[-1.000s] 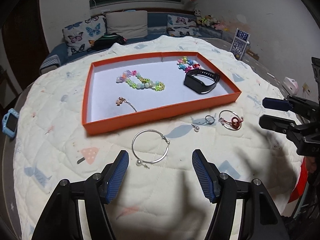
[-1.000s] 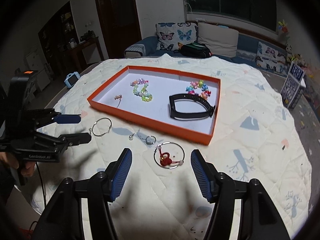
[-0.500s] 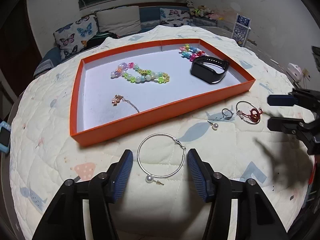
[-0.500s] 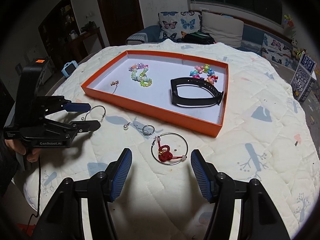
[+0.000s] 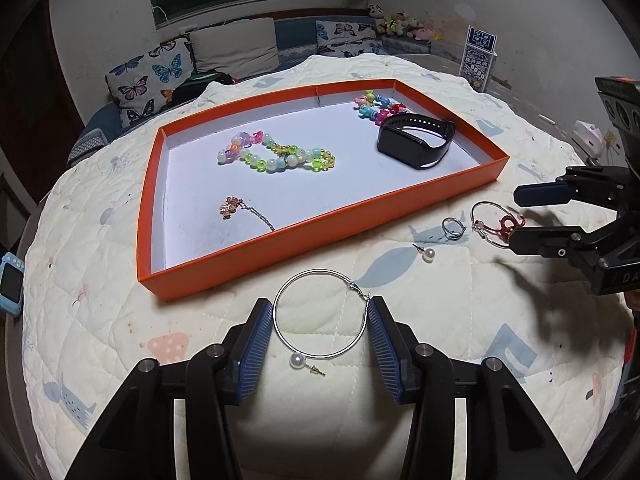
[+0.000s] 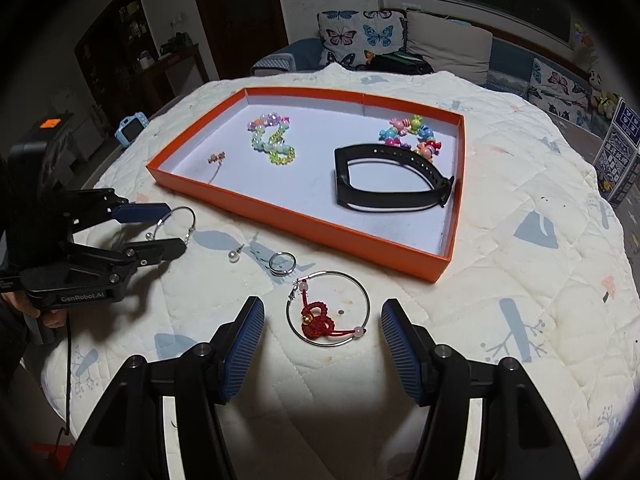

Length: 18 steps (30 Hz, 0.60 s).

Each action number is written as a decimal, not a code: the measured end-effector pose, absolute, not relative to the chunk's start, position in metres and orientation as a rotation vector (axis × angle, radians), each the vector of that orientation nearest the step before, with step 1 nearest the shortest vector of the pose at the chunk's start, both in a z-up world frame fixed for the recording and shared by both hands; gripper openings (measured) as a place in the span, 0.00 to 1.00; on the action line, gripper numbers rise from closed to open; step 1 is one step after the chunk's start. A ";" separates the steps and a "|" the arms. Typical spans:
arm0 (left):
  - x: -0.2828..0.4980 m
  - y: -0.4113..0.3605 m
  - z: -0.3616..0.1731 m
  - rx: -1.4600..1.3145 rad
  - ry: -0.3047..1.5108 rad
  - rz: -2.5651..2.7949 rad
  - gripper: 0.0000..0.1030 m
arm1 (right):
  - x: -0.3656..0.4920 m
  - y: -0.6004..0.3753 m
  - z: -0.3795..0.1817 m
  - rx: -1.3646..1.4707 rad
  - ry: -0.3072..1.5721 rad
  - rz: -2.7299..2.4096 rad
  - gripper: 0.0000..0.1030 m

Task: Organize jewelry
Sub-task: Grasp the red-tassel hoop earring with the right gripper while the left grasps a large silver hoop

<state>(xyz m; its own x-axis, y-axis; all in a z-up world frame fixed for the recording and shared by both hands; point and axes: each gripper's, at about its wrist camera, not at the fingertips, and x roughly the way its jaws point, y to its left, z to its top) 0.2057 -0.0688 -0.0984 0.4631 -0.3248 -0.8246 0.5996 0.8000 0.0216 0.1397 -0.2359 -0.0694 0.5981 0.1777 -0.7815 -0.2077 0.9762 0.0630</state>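
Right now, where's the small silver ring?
The small silver ring lies on the quilt outside the orange tray, just in front of its near wall. In the right wrist view it sits between the loose pearl stud and the red-knot hoop.

One shallow orange cardboard tray [image 5: 400,204]; two large silver hoop earrings [image 5: 320,314] [image 6: 328,308]; two multicoloured bead bracelets [image 5: 280,156] [image 5: 376,106]; one black rubber wristband [image 5: 416,142]; one gold chain necklace [image 5: 244,210]; one small silver ring [image 5: 452,227]; one pearl stud earring [image 5: 428,255].

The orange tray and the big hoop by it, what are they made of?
The orange tray looks like cardboard: thin folded walls, matte white lining. The big hoop seems polished silver-toned metal wire: it glints. Its bead looks like pearl, possibly imitation.
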 end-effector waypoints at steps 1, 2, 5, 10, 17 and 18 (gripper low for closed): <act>0.206 -0.069 -0.098 0.328 0.927 -0.580 0.50 | 0.138 -0.235 -0.069 -0.039 0.900 0.227 0.65; 0.206 -0.068 -0.098 0.326 0.927 -0.580 0.50 | 0.136 -0.234 -0.068 -0.038 0.894 0.236 0.65; 0.205 -0.068 -0.099 0.325 0.926 -0.580 0.50 | 0.134 -0.232 -0.066 -0.041 0.884 0.252 0.58; 0.205 -0.068 -0.099 0.324 0.927 -0.580 0.50 | 0.138 -0.232 -0.070 -0.045 0.899 0.257 0.37; 0.206 -0.068 -0.099 0.326 0.927 -0.581 0.50 | 0.141 -0.227 -0.077 -0.097 0.928 0.258 0.23; 0.206 -0.068 -0.099 0.325 0.927 -0.581 0.50 | 0.141 -0.228 -0.078 -0.095 0.933 0.260 0.22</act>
